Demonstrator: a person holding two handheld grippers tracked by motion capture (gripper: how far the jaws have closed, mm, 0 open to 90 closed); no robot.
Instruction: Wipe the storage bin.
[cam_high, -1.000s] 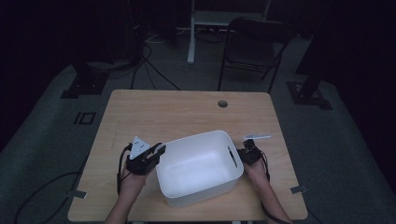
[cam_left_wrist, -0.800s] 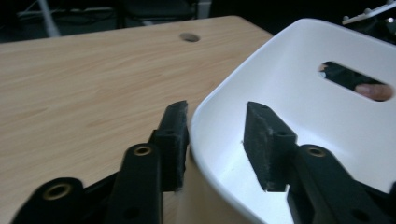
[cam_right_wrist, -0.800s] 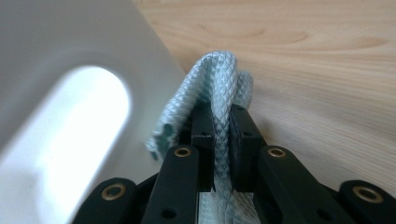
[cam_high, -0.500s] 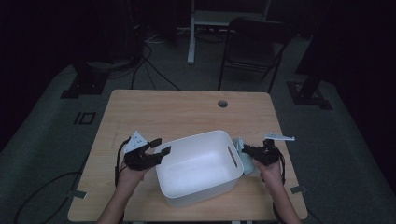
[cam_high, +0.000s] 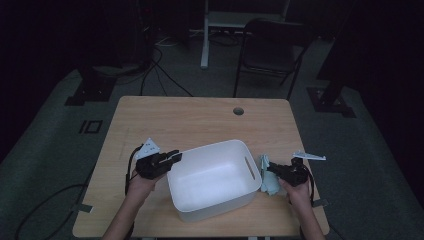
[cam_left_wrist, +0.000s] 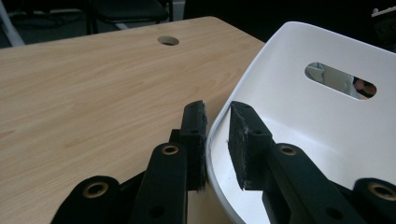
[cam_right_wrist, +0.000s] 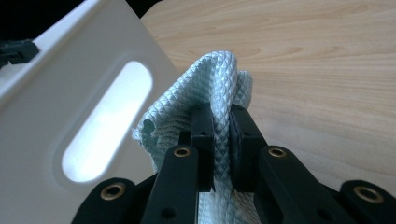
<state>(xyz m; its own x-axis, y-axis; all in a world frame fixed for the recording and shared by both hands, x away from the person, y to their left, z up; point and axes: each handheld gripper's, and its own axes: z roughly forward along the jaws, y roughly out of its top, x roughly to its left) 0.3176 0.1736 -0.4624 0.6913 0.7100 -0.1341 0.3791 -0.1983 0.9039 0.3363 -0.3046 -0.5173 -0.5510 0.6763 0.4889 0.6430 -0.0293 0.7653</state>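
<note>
The white plastic bin (cam_high: 212, 177) sits on the near half of the wooden table (cam_high: 200, 120), tilted a little, with a slot handle (cam_high: 248, 167) in its right wall. The left gripper (cam_high: 172, 157) is at the bin's left rim: in the left gripper view that rim (cam_left_wrist: 219, 126) runs up between the two pads, the outer pad against the wall, the inner one with a sliver of gap. Its jaws have just been closing on the rim, though I cannot tell whether they truly pinch it yet. The right gripper (cam_high: 270, 172) is clamped tight on a pale blue waffle-weave cloth (cam_right_wrist: 210, 93), a fold of it squeezed between the pads, and holds it just to the right of the bin, beside the slot handle; in the high view the cloth (cam_high: 270, 182) hangs down toward the table.

The step in hand looks like steadying the bin with the left while the right brings the cloth to it, either to wipe the wall or to drop it inside. To do it well, the left should finish its pinch squarely on the rim so the light bin does not slide or tip when pushed from the right. The right should keep its grip firm and lift the cloth's hanging end clear over the right rim before going in, not drag it against the wall, which would shove the bin to the left.
</note>
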